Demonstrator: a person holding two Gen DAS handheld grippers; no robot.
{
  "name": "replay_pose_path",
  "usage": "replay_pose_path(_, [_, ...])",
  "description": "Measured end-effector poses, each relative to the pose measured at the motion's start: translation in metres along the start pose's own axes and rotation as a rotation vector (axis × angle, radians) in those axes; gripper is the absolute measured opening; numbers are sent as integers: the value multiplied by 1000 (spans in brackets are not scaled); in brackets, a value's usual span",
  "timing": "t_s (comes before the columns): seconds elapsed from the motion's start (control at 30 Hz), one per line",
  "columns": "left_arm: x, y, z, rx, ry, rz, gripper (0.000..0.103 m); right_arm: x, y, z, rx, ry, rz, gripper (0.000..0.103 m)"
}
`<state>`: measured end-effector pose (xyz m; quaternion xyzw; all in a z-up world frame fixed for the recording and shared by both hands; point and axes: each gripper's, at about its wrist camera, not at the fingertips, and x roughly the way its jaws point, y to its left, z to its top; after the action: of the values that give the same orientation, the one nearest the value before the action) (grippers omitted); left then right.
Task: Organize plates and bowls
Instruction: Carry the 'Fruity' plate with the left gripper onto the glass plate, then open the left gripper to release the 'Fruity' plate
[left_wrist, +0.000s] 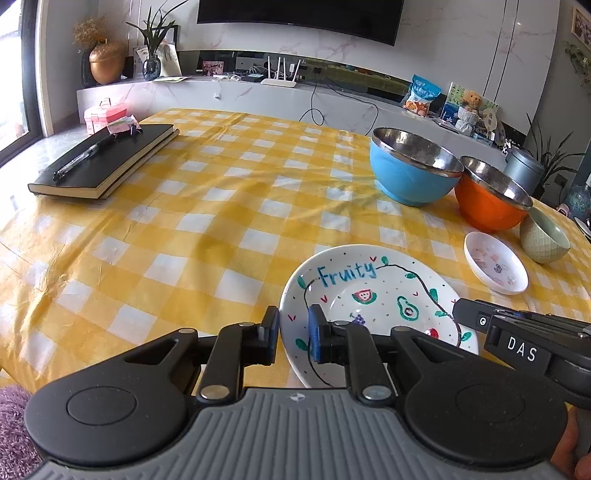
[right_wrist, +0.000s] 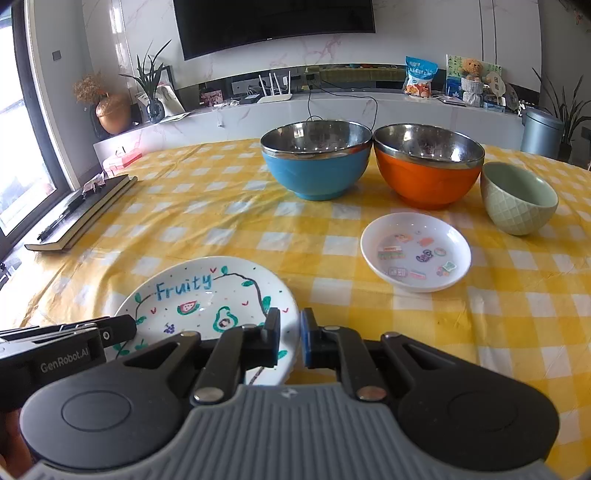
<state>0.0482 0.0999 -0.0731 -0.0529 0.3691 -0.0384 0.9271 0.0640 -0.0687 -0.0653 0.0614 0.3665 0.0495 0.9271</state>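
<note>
A white plate (left_wrist: 369, 291) (right_wrist: 207, 295) painted with fruit and the word "Fruity" lies near the table's front edge. My left gripper (left_wrist: 293, 330) is shut on its left rim. From the other side, my right gripper (right_wrist: 290, 332) is shut on the right rim. Each gripper shows side-on in the other's view, the right gripper (left_wrist: 461, 312) and the left gripper (right_wrist: 127, 326). Whether the plate is off the cloth I cannot tell. Behind it stand a blue bowl (right_wrist: 314, 173), an orange bowl (right_wrist: 424, 181), a green bowl (right_wrist: 517, 199) and a small white dish (right_wrist: 415, 251).
A yellow checked cloth (left_wrist: 207, 229) covers the table. A black notebook (left_wrist: 107, 162) with a pen on it lies at the far left, and a pink box (left_wrist: 105, 112) sits behind it. A low marble shelf with plants and a router runs along the back wall.
</note>
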Motion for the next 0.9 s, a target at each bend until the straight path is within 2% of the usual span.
replay_pose_path(0.17, [-3,3,2,-7,-9,7,21,-4,-6,0,27,-20,12,11])
replay_pose_path(0.27, [-7,6,6,-32,-23,15,29,-11,-16,1,48,-42,2,25])
replay_pose_path(0.4, [-17,-4,13,-23,-52,20,35,-21,-32,1,93,-66,-15,30])
replay_pose_path(0.57, [-26,-34,19,39,-76,-19,41,-33,-54,1,139,-95,-46,38])
replay_pose_path(0.73, [-26,-67,23,113,-76,-63,42,-45,-73,2,150,-143,-72,60])
replay_pose_path(0.9, [-18,-95,26,173,-67,-102,42,-50,-90,3,172,-158,-87,65])
